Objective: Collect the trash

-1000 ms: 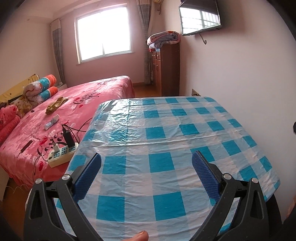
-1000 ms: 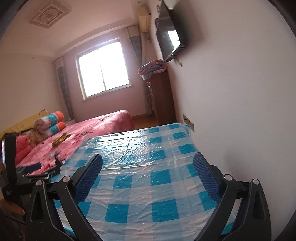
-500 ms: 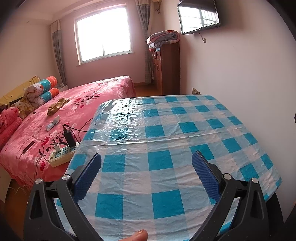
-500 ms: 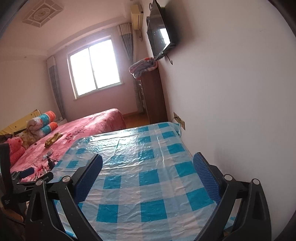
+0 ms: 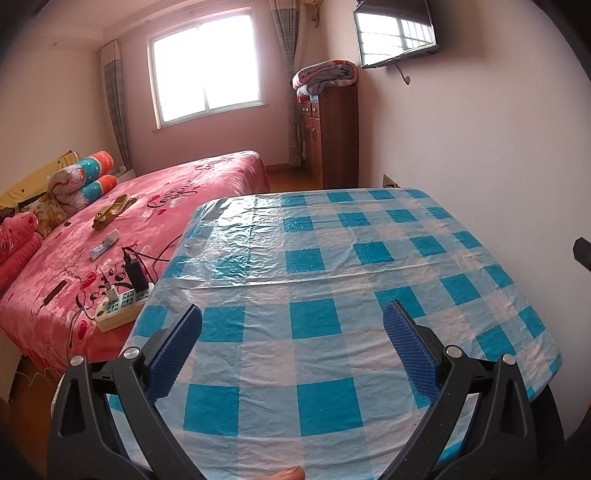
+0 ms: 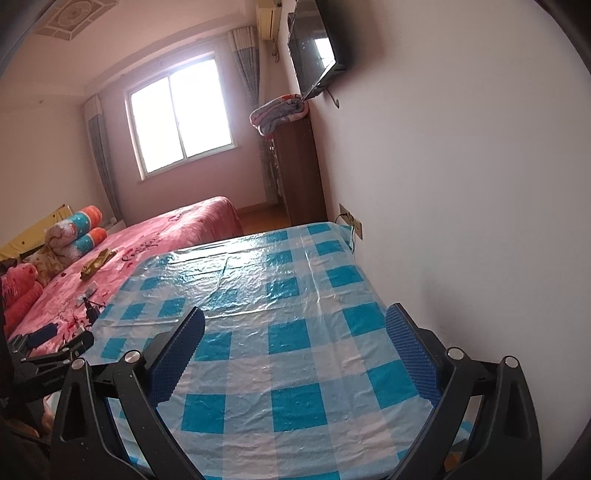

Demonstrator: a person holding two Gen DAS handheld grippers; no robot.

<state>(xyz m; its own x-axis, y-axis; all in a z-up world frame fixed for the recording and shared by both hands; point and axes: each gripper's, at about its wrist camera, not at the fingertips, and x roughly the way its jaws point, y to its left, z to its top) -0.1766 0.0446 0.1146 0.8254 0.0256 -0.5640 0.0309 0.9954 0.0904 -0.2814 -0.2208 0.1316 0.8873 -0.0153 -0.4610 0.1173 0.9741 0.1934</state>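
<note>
- Left tool [image 5: 291, 321]: fingers spread wide, released, nothing between the blue ribbed pads [image 5: 175, 352]. It hangs above the near end of the worktop.
- Right tool [image 6: 295, 325]: likewise released, fingers wide apart, nothing held. It hangs over the near end of the worktop, beside the white wall [image 6: 461, 166].
- Worktop [image 5: 332, 258]: covered by a blue-and-white checked plastic cloth, wrinkled and glossy toward the far end. Its right edge runs along the wall.
- Trash: no item of trash can be made out on the worktop in either view; its location cannot be told.
- A fingertip [image 5: 288, 472] shows at the bottom edge of the left wrist view.
- In the right wrist view, the left tool's black frame [image 6: 55, 354] appears at the lower left, beside the worktop's left edge.
- Bed [image 5: 177, 192]: pink floral cover, standing left of the worktop. On it lie a power strip [image 5: 118, 306] with plugs and a black adapter, a small flat packet [image 5: 105, 248], a gold-coloured object [image 5: 112, 211] and rolled bedding [image 5: 81, 181] at the head end.
- Window [image 5: 205, 62]: bright, on the far wall, with curtains at both sides.
- Brown cabinet [image 5: 334, 136]: against the right wall beyond the worktop, with a folded blanket [image 5: 325, 75] on top.
- Television [image 5: 395, 31]: mounted on the right wall above the cabinet.
- Wall socket [image 6: 351, 221]: on the wall at the far right corner of the worktop.
</note>
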